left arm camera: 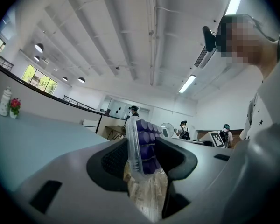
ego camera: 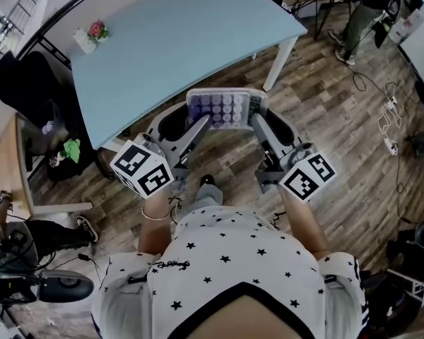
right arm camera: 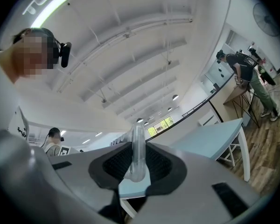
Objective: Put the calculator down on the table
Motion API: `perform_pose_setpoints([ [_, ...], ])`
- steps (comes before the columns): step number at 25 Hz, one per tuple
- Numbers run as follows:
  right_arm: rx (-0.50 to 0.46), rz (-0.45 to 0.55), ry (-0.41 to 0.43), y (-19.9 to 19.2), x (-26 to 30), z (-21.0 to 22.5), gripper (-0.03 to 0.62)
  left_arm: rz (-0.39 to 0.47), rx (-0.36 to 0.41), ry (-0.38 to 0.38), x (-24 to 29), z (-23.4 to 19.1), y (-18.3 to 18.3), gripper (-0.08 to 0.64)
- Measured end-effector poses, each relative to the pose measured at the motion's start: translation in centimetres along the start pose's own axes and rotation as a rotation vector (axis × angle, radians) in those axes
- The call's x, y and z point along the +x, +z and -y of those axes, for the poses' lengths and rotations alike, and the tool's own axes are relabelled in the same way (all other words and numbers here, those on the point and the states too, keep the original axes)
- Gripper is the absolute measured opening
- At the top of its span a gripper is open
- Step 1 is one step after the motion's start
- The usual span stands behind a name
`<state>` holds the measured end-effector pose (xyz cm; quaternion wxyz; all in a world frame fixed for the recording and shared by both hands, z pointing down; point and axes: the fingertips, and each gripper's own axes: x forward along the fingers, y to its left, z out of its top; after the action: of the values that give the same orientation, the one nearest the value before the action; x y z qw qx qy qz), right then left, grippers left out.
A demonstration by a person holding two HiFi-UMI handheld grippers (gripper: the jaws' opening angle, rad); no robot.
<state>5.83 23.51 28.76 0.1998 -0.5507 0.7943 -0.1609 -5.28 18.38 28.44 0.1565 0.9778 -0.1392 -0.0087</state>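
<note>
The calculator (ego camera: 225, 109), clear-cased with rows of purple keys, hangs flat just off the near edge of the light blue table (ego camera: 162, 41), over the wooden floor. My left gripper (ego camera: 200, 124) is shut on its left side and my right gripper (ego camera: 258, 124) on its right side. The left gripper view shows the calculator (left arm camera: 142, 146) edge-on between the jaws of the left gripper (left arm camera: 142, 160), keys facing right. In the right gripper view its clear edge (right arm camera: 136, 153) stands pinched between the ribbed pads of the right gripper (right arm camera: 136, 166), with the table (right arm camera: 210, 141) beyond.
A small vase with pink flowers (ego camera: 92, 35) stands at the table's far left corner. A white table leg (ego camera: 279, 62) is just right of the calculator. Dark chairs and bags (ego camera: 28, 83) sit at left; a standing person (ego camera: 364, 9) and floor cables (ego camera: 389, 126) are at right.
</note>
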Motion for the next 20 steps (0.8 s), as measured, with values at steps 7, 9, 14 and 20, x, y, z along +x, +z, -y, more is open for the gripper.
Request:
perform_pose_setpoints([
  [7,-0.004,-0.004,-0.032,0.3,3.3,1.7,0.084,-0.004,-0.015,-0.025,1.7,-3.5,1.0,0.201],
  [9,-0.007,-0.003,-0.042,0.4,4.2,2.0,0.084,-0.004,-0.023,-0.032,2.1,-4.5,1.3,0.201],
  [14,-0.017,-0.006,-0.065,0.1,6.6,2.6,0.084,-0.011,-0.036,-0.048,2.5,-7.1,1.7,0.201],
  [20,-0.021,-0.023,-0.091,-1.0,11.5,2.5,0.085,-0.004,-0.054,-0.069,1.8,-12.0,3.0,0.202],
])
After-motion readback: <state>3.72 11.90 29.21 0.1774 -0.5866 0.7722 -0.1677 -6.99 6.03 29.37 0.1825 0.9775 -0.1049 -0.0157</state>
